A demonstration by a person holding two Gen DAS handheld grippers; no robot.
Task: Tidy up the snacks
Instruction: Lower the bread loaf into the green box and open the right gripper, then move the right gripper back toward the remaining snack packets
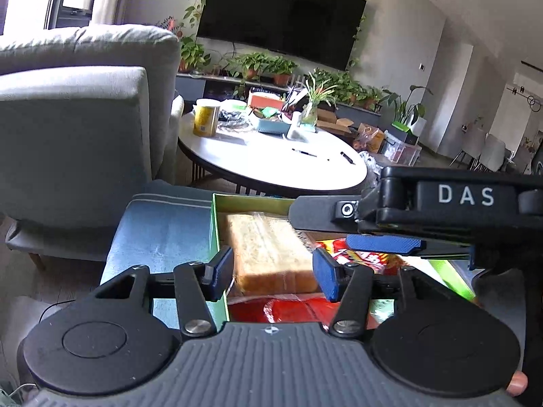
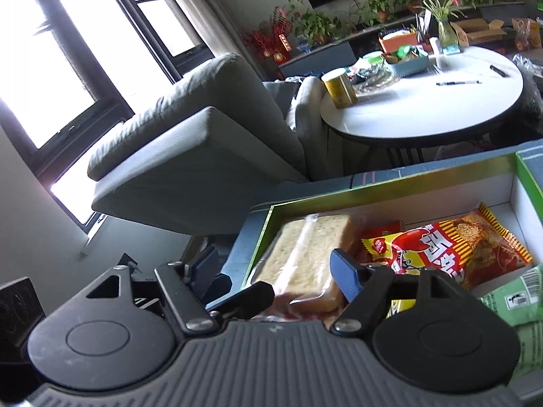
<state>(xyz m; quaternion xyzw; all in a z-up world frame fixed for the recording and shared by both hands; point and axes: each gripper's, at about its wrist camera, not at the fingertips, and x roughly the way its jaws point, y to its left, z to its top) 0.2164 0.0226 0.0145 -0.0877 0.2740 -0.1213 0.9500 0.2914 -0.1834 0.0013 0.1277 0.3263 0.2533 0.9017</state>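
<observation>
A green box [image 1: 214, 234] [image 2: 373, 183] holds snacks. A wrapped bread loaf [image 1: 268, 251] [image 2: 305, 254] lies at its left end. A red and yellow snack packet [image 2: 441, 247] [image 1: 359, 254] lies beside it, and a green packet [image 2: 516, 302] sits at the right. My left gripper [image 1: 273, 271] is open, its blue pads either side of the loaf's near end. My right gripper [image 2: 275, 271] is open above the loaf's near end; it also shows in the left wrist view [image 1: 383, 242], reaching in from the right over the box.
The box rests on a blue cushioned surface [image 1: 163, 237]. A grey armchair [image 1: 74, 129] [image 2: 203, 142] stands to the left. Behind is a round white table [image 1: 271, 159] [image 2: 424, 101] with a yellow can [image 1: 205, 117], a tray and pens.
</observation>
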